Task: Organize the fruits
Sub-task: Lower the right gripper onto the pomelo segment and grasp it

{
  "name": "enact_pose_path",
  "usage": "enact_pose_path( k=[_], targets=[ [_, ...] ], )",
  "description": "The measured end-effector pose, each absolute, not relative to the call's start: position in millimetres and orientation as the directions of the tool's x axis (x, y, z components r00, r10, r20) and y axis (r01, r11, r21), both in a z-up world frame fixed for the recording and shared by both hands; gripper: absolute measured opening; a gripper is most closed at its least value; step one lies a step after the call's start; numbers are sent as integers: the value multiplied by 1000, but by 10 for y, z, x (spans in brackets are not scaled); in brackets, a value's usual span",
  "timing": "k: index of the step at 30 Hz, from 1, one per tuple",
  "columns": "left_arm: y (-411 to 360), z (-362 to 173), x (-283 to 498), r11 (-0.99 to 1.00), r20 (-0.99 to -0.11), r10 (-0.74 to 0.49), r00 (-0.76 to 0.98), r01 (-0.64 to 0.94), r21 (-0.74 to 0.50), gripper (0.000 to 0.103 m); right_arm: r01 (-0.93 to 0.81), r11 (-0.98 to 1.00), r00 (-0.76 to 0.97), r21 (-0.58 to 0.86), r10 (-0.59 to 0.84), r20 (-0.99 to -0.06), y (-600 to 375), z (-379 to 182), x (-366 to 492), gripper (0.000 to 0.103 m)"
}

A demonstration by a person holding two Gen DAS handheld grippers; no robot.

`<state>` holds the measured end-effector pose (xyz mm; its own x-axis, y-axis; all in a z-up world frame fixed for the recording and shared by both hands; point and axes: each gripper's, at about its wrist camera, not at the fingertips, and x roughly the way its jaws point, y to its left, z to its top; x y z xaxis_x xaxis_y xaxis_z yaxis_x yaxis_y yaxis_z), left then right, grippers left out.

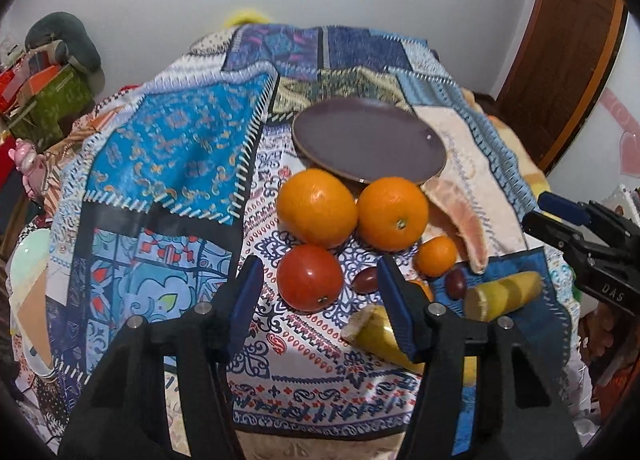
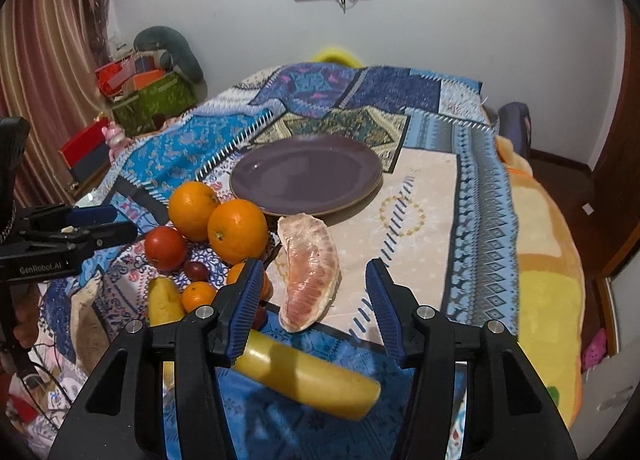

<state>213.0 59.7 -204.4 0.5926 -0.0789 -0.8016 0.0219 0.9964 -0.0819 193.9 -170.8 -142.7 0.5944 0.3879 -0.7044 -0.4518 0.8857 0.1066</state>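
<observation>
Your left tool is open with the tomato right between the pads. It's soft and slick, so squeeze gently around its middle. Right tool is open too, pomelo wedge just ahead, purple plate beyond.

The plate looks like glazed ceramic, purple and smooth with a soft shine. The two big oranges have glossy, finely pitted skin; the tomato, at 6 o'clock from them, is smooth and shiny. The pomelo wedge shows rough, matt pulp. The patchwork cover is printed cloth. Both grippers are matt black plastic with ribbed blue pads and metal pins.
</observation>
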Motion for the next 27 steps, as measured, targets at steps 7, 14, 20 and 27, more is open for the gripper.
enact_pose_path(
  k=[7,14,20,27],
  targets=[
    [647,-2282,2294,994,-834,-95,543,11,-105,59,-463,877,544,126,394,-741,-1597,-1613,2172,50],
    [684,-2451,2382,992,-851,-116,513,11,-128,59,-468,869,476,163,403,-781,-1482,-1834,2364,50],
    [725,-2543,2424,989,-854,-133,503,6,-150,59,-454,872,422,185,393,-817,-1423,-1981,2505,50],
    [731,-2558,2439,985,-844,-159,513,21,-173,49,-424,871,373,249,419,-828,-1465,-2079,2620,43]
  ],
)
